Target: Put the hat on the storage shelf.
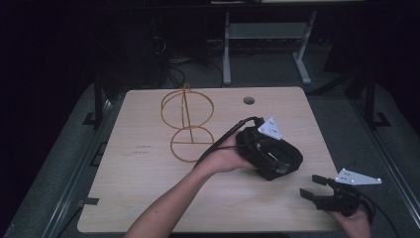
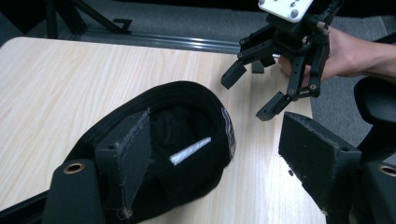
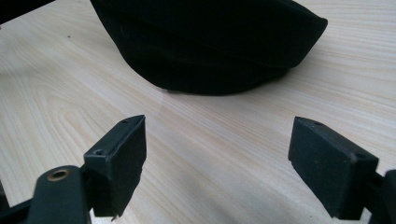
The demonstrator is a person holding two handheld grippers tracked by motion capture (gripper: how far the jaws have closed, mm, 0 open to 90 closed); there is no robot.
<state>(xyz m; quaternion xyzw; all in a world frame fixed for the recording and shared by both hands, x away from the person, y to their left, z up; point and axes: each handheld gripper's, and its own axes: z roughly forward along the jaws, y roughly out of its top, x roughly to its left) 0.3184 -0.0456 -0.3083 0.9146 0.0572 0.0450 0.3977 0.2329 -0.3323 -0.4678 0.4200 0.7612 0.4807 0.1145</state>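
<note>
A black cap lies on the wooden table, right of centre. My left gripper is over it, open; in the left gripper view one jaw sits inside the upturned cap beside a white label, and the other stands outside its rim, my left gripper spanning that edge. My right gripper is near the front right corner, open and holding nothing, pointed at the cap. The right gripper view puts bare table between the wide-apart jaws of my right gripper. The left gripper view has my right gripper beyond the cap.
A gold wire stand of two rings on a post stands at the back left of centre. A round cable hole is near the table's far edge. A metal frame and cables are on the floor behind the table.
</note>
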